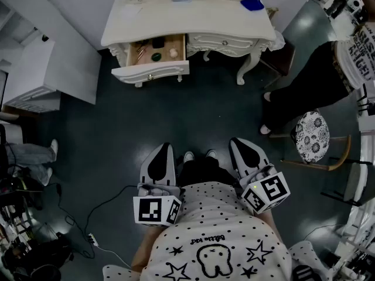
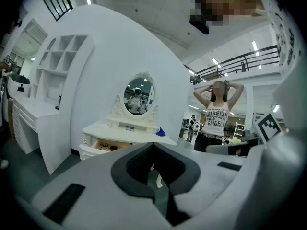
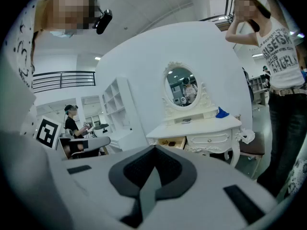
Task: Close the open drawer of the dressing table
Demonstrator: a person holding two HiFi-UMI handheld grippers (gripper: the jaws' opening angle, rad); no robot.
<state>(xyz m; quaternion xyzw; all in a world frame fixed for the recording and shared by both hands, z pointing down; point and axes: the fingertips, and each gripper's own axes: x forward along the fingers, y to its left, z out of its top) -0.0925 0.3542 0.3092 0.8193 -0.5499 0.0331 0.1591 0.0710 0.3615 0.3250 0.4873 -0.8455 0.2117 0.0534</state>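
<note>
The white dressing table (image 1: 193, 16) stands against the wall ahead of me, well beyond both grippers. Its left drawer (image 1: 151, 56) is pulled out and holds a few small items; the right drawer (image 1: 225, 41) is pushed in. In the left gripper view the open drawer (image 2: 103, 146) shows under the tabletop, and in the right gripper view the open drawer (image 3: 171, 142) sits left of the closed one. My left gripper (image 1: 167, 147) and right gripper (image 1: 238, 141) are held close to my body, pointing toward the table. Both are shut with nothing in them, the left gripper (image 2: 154, 145) and right gripper (image 3: 154, 148) showing meeting jaws.
A person (image 1: 328, 78) stands right of the table, next to a chair with a patterned cushion (image 1: 312, 134). A white shelf unit (image 1: 36, 69) is at the left. Cables (image 1: 88, 224) trail over the dark floor at lower left. A blue cloth (image 1: 252, 2) lies on the tabletop.
</note>
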